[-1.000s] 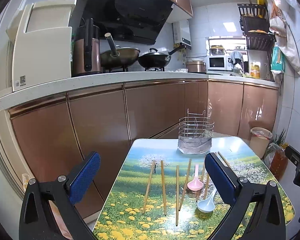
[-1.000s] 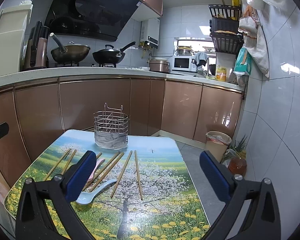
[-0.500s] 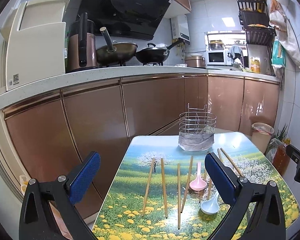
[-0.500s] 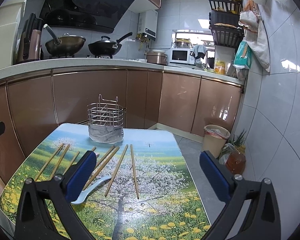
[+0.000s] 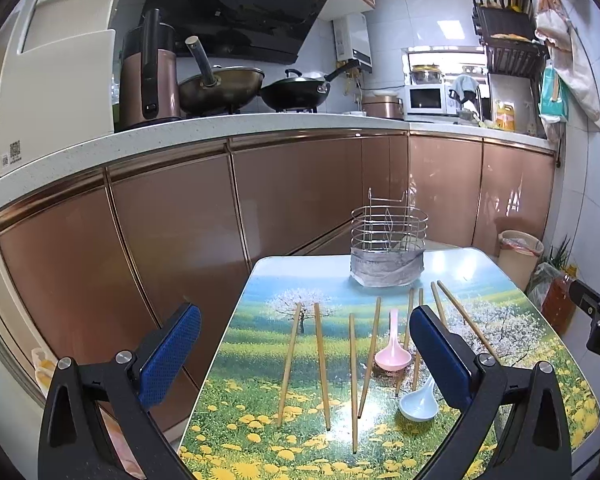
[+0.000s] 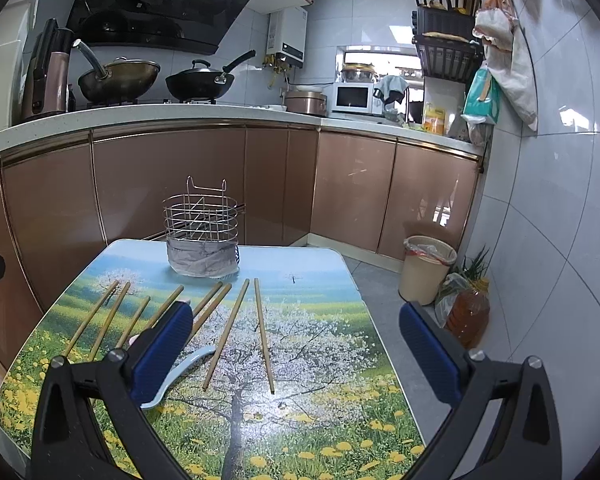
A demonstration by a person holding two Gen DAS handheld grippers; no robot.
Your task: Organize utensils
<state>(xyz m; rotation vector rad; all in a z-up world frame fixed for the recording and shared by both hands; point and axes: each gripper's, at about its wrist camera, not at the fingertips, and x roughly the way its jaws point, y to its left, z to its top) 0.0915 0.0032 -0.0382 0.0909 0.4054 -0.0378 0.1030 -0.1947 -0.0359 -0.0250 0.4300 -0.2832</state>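
Both grippers, left (image 5: pixel 306 354) and right (image 6: pixel 296 344), hover spread wide and empty above chopsticks (image 5: pixel 321 364) near the wire holder (image 5: pixel 387 246).

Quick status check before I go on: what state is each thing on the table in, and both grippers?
Wire caddy: upright, no utensils visible inside.
Chopsticks: lying loose on the table, eight countable.
Pink spoon: on the table, bowl toward the camera.
Pale blue spoon: on the table.
Left gripper: open, holding nothing.
Right gripper: open, holding nothing.
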